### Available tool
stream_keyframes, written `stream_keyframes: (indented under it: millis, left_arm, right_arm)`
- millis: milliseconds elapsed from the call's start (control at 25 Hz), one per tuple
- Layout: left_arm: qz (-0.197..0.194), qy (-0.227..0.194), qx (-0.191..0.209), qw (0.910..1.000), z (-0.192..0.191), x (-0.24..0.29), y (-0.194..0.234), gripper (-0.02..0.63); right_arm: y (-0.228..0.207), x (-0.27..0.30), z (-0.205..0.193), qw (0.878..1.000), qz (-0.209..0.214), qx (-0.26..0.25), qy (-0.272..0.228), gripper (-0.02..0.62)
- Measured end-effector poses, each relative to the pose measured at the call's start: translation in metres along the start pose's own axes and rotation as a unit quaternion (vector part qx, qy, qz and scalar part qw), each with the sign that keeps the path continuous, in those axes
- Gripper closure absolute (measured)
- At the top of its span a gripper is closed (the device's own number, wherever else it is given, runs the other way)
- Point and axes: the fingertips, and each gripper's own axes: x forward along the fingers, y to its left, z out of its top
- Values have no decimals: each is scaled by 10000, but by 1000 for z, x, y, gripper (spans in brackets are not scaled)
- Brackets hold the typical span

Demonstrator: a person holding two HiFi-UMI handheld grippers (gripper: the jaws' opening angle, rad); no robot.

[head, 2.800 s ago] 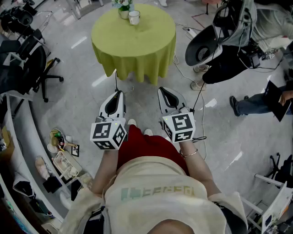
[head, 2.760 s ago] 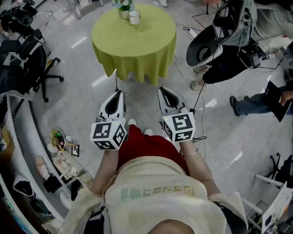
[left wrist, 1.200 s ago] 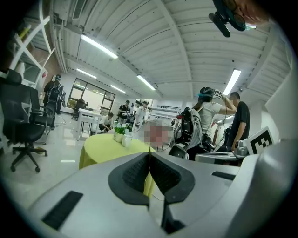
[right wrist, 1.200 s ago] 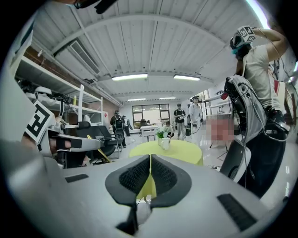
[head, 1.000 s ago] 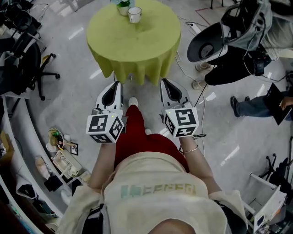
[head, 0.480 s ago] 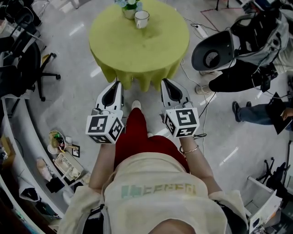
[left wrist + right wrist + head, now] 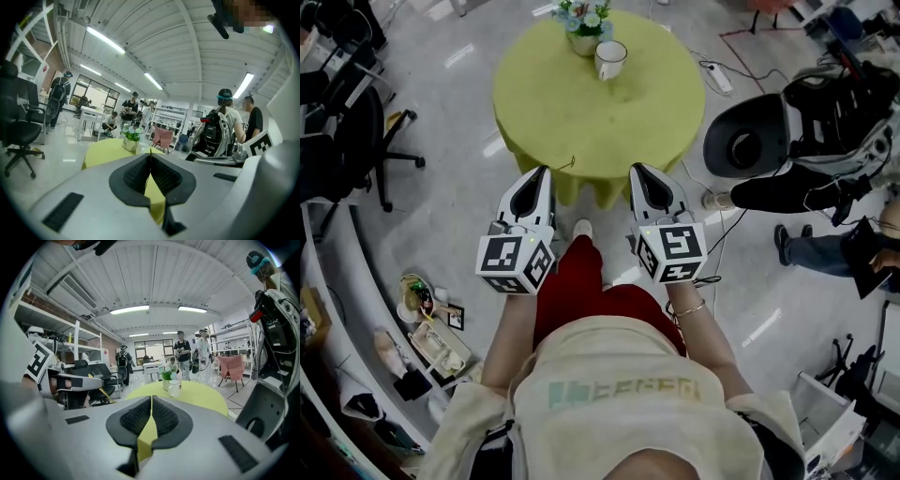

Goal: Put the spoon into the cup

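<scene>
Matt yellow-green tablecloth (image 7: 581, 112), soft folds at the hem; cup (image 7: 609, 59) looks like glossy white ceramic. Smooth grey floor (image 7: 459, 197) is glossy and mirrors the lights. Left gripper (image 7: 541, 173) and right gripper (image 7: 637, 171) have matt pale-grey plastic shells, with black ribbed rubbery pads (image 7: 136, 174).

The worktop (image 7: 581, 112) lies at twelve o'clock, just ahead of the left tool (image 7: 542, 172) and the right tool (image 7: 636, 170). Its near half is bare cloth, open to either tool. At its far edge a cup (image 7: 609, 59) and a flower pot (image 7: 584, 30) stand close together, the pot at eleven o'clock of the cup. The cup's six and three o'clock sides are open. Bulky black-and-white gear (image 7: 750, 145) crowds the floor at two o'clock, and an office chair (image 7: 356, 122) stands well apart at ten o'clock.
</scene>
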Motion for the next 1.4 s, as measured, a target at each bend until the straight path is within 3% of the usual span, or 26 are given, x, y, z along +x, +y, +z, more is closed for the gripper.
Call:
stream_keyframes:
  millis: [720,1400]
  left_arm:
    - [-110,-76,-123,9998,36,65,67,581]
    - [-311,-135,-36,9994,62,96,74,581]
  right_arm:
    - [-5,88,26,9997,-220,-97,15,558]
    - [-18,110,38,9991,-427,-23,-16,558]
